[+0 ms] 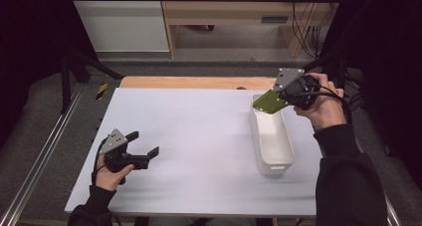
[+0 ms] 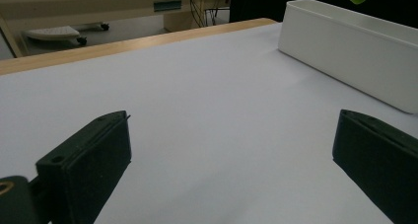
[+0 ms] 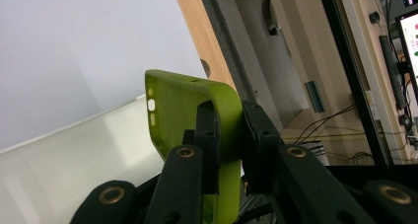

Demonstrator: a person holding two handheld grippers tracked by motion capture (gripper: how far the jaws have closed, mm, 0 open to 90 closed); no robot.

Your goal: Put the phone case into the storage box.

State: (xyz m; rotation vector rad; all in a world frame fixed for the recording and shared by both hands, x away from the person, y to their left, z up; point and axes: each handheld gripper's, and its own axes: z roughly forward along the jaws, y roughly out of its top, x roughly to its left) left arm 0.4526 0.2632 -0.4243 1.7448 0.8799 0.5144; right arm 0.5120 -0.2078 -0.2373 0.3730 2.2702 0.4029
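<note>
Up at about two o'clock on the table [image 1: 199,136], a green phone case [image 1: 267,102] hangs above the far end of the white bin [image 1: 272,159], one side wall pinched between the closed jaws of the right gripper [image 1: 281,97]. Over at eight o'clock, the left gripper [image 1: 144,144] rests low with jaws spread wide, holding nothing.
</note>
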